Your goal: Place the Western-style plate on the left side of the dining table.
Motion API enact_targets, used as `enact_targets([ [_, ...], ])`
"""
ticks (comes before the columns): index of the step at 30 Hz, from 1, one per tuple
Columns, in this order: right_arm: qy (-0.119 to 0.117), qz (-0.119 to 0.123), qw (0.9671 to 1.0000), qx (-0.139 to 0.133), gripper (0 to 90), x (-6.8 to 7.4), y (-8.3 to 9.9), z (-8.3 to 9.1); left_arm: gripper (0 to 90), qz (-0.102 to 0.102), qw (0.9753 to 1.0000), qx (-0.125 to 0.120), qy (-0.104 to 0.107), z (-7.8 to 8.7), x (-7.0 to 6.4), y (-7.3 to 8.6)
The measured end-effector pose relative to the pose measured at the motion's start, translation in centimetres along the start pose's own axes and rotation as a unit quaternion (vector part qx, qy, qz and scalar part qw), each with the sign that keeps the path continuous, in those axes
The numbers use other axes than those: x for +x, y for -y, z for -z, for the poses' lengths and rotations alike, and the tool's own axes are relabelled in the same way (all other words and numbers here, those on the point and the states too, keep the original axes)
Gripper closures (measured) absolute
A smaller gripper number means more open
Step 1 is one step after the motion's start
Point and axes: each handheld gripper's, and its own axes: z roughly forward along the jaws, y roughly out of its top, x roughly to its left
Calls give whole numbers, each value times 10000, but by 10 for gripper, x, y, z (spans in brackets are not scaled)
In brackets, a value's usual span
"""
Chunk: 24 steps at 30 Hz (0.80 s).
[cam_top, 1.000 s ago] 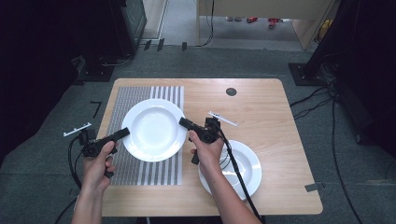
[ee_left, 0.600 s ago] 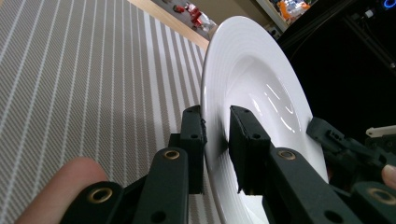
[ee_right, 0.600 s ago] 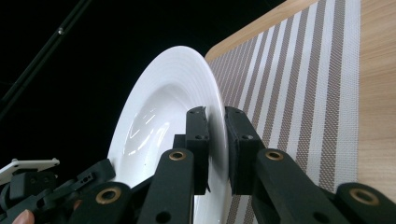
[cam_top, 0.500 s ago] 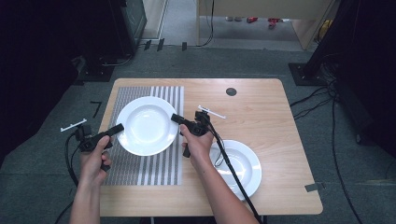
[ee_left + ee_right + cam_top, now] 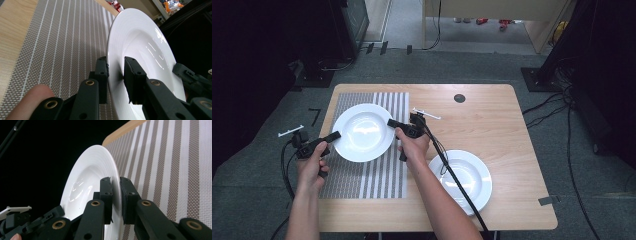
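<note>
My left gripper [image 5: 333,136] pinches the near-left rim of the white plate [image 5: 362,132] — my right gripper [image 5: 392,123] clamps the opposite rim. The plate is over the striped mat [image 5: 377,175], the second plate [image 5: 468,175] well apart at right.

A glossy white plate [image 5: 363,132], ceramic by its look, catches bright highlights in its smooth well, while matt black plastic jaws with brass-coloured rivets clamp its rim from the left gripper [image 5: 332,137] and the right gripper [image 5: 391,123]. Under it lies a coarsely woven mat [image 5: 377,175], striped grey and white, on a table [image 5: 507,125] of pale, smooth wood-grain. A second plate [image 5: 472,175], equally shiny, sits at near right.
</note>
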Motion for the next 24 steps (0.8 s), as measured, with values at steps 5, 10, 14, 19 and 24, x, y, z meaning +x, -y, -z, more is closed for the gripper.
enact_targets([
  [5,145,-210,9997,68,827,-11,4,-12,748,65,9999,34,-105,-11,8,-2],
  [10,295,-300,9991,106,822,-19,8,-21,746,116,9995,131,-245,-22,17,-2],
  [14,356,-353,9987,116,819,-24,9,-24,746,110,9994,170,-288,-27,18,-2],
  [19,419,-323,9986,90,819,-27,8,-25,741,118,9992,231,-310,-33,20,-2],
  [24,482,-350,9982,100,813,-29,9,-28,742,74,9990,218,-375,-35,20,-2],
])
